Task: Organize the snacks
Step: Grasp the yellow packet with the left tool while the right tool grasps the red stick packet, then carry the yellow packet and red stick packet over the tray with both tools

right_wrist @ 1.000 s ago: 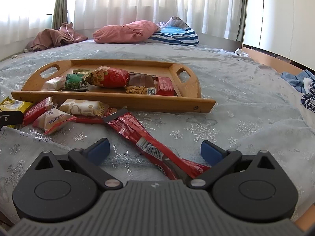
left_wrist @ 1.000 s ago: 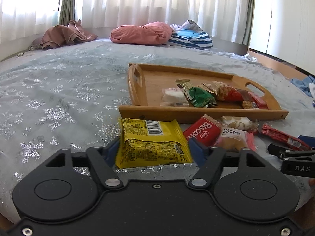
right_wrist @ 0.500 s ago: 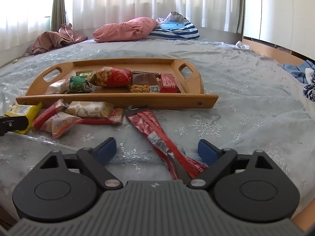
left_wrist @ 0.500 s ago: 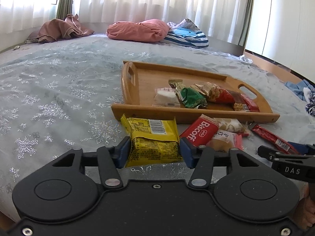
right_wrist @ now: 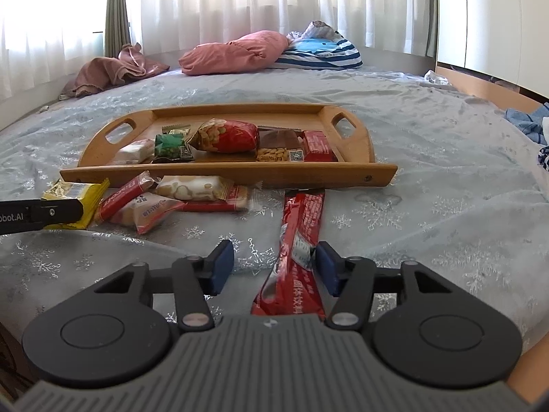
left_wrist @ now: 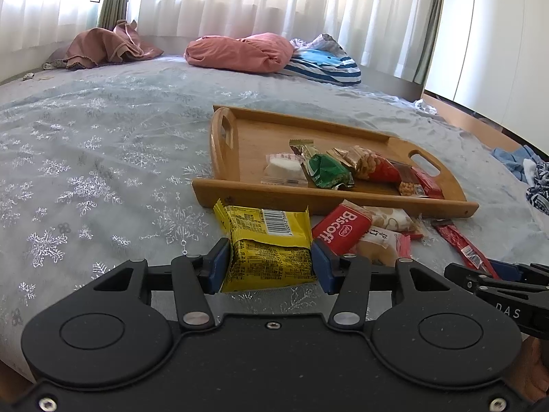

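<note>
My left gripper [left_wrist: 271, 264] is shut on a yellow snack packet [left_wrist: 267, 237], both blue pads pressing its sides, just in front of the wooden tray [left_wrist: 308, 202]. My right gripper [right_wrist: 274, 266] is closing around a long red stick packet [right_wrist: 302, 219] that lies on the bedspread between the jaws. Its right pad touches the packet's edge and its left pad stands clear. The tray [right_wrist: 219, 175] holds a green packet [right_wrist: 170, 147], a red peanut bag [right_wrist: 226, 135] and several other snacks. A red Biscoff packet [left_wrist: 339, 226] and a white nougat packet [right_wrist: 192, 187] lie loose before it.
The snowflake bedspread [left_wrist: 85, 158] stretches wide on the left. At the far side lie a pink pillow [left_wrist: 240, 51], a striped cushion [left_wrist: 322, 65] and brown cloth [left_wrist: 103, 48]. Blue clothes [left_wrist: 521, 164] lie at the right edge, near white cupboard doors [right_wrist: 497, 17].
The left jaws have closed onto the yellow packet. The right jaws have narrowed from wide open around the red stick packet, which now points straight toward the tray.
</note>
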